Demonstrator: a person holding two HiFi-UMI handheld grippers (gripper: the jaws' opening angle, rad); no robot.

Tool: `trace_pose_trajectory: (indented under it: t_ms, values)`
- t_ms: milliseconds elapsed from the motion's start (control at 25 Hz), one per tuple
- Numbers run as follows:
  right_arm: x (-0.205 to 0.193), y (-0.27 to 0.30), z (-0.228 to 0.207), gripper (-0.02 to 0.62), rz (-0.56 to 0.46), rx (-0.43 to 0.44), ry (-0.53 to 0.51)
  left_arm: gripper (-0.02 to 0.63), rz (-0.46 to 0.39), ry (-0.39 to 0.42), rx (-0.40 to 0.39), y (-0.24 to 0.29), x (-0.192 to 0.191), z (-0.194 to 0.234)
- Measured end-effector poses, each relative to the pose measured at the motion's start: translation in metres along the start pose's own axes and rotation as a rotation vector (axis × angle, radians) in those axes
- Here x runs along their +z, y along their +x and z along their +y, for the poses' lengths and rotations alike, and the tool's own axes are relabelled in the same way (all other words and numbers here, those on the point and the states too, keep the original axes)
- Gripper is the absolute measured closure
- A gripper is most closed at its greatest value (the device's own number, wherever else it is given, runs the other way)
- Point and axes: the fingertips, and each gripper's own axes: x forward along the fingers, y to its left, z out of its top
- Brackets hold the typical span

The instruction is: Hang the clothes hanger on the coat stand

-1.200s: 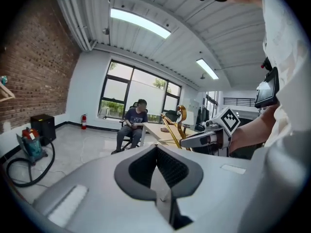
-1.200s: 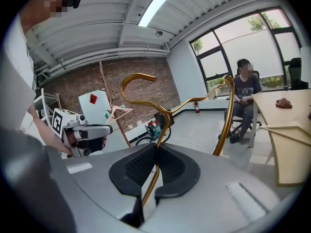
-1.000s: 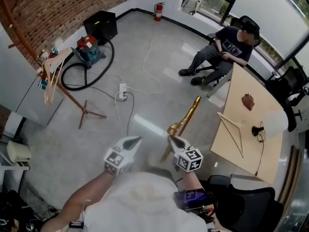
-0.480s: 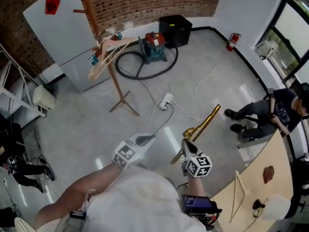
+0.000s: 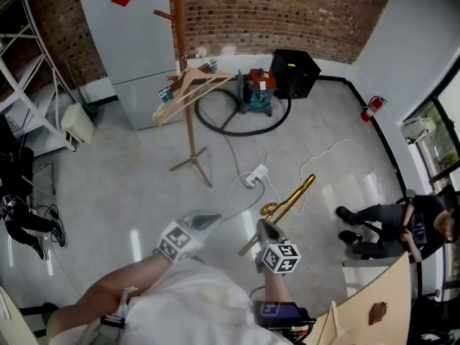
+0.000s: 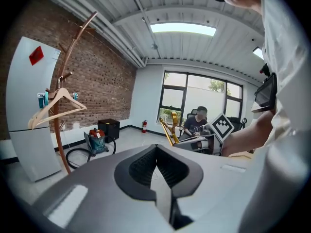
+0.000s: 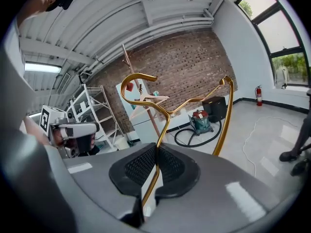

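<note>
A gold metal hanger sticks up and to the right from my right gripper, which is shut on its wire near the hook. In the right gripper view the gold hanger runs up from between the closed pads of the right gripper. The wooden coat stand rises far ahead on the grey floor, with wooden hangers on its pegs. My left gripper hovers beside the right one; in its own view the left gripper is shut on nothing, and the coat stand lies far left.
Behind the stand are a white fridge, a vacuum cleaner with a black hose, and a black box. A power strip and cables lie on the floor. A person sits at the right by a wooden table.
The head view has swung round: the coat stand went from the far left to upper centre, and the seated person slid to the right edge. Both grippers turned with it, the gold hanger still held.
</note>
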Motion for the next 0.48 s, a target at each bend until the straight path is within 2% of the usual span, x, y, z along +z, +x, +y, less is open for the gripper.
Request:
trace_pose_trajectory:
  t_ms: [200, 480]
  values:
    - [0.023, 0.043, 0.003, 0.571, 0.006, 0.015, 0.001, 0.604, -0.028, -0.005, 0.004, 0.013, 0.008, 0.042]
    - [0.068, 0.126, 0.016, 0.571, 0.011, 0.021, -0.028, 0.604, -0.063, -0.018, 0.018, 0.016, 0.028, 0.124]
